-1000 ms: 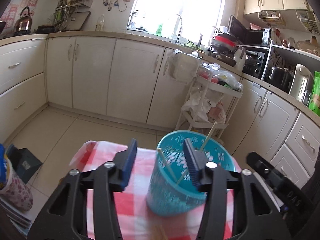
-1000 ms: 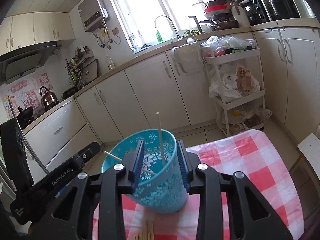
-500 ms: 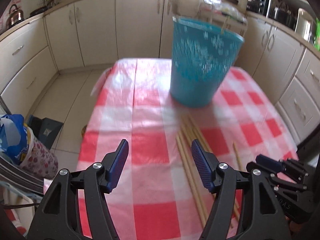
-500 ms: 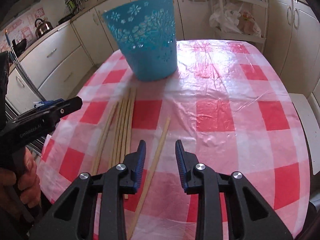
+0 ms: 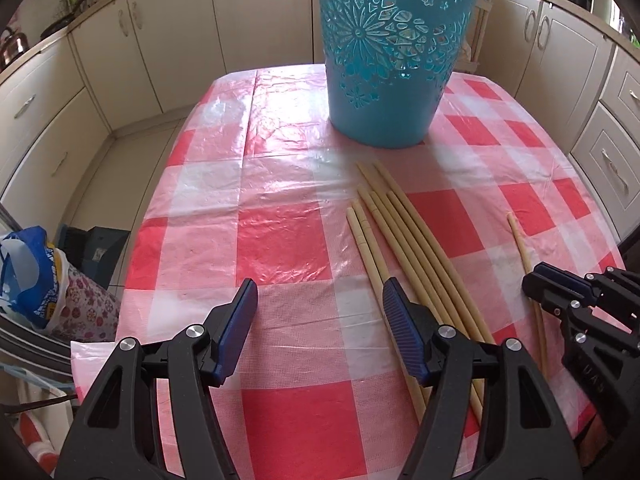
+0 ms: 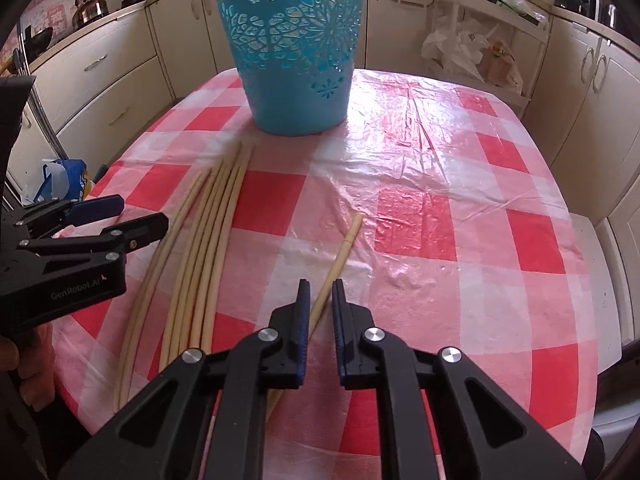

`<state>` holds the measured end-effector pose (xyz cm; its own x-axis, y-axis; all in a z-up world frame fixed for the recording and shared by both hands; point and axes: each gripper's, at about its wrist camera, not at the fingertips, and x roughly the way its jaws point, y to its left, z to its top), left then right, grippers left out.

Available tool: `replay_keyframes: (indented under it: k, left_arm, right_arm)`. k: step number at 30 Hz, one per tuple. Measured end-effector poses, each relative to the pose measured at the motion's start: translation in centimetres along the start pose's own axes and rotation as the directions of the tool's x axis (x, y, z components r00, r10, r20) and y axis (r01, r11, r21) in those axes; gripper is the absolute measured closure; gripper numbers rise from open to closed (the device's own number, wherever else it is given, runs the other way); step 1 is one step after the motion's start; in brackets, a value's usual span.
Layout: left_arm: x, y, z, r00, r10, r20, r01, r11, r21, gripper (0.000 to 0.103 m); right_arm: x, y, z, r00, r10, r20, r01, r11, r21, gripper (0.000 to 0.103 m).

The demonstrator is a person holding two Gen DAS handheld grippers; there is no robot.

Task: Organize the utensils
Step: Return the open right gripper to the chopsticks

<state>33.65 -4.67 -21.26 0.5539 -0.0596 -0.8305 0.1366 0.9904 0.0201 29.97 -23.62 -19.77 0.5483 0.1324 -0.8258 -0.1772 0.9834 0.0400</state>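
A turquoise cut-out basket (image 5: pixel 384 80) (image 6: pixel 296 60) stands at the far end of the red-checked table (image 5: pixel 280 240). Several pale chopsticks (image 5: pixel 400 232) (image 6: pixel 208 240) lie in a bundle in front of it. A single chopstick (image 5: pixel 520 240) (image 6: pixel 344 244) lies apart to their right. My left gripper (image 5: pixel 320 292) (image 6: pixel 138 212) is open low over the cloth, its right finger above the bundle's left edge, nothing between its pads. My right gripper (image 6: pixel 320 288) (image 5: pixel 534 286) is closing around the single chopstick, with a narrow gap still showing between its pads.
Cream kitchen cabinets (image 5: pixel 140 40) ring the table. A white cart with plastic bags (image 6: pixel 480 40) stands behind the table on the right. A blue-and-floral bag (image 5: pixel 32 272) sits on the floor at the table's left. A hand (image 6: pixel 24 360) holds the left gripper.
Both grippers dropped from the basket's rim and tilted down to the table's near end. The left jaws widened. The right jaws narrowed around the single chopstick.
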Motion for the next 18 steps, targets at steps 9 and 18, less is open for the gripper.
replay_keyframes:
  k: [9,18]
  left_arm:
    - [-0.3,-0.4,0.6,0.999,-0.006,-0.037,0.008,0.999,0.042,0.065]
    - [0.0,0.4,0.8,0.995,-0.063,-0.075,0.063,0.998,-0.009,0.065]
  right_arm:
    - [0.1,0.2,0.1,0.999,0.035,-0.002,-0.035,0.999,-0.020,0.078]
    - [0.1,0.7,0.0,1.000,0.021,-0.016,-0.021,0.998,-0.051,0.072]
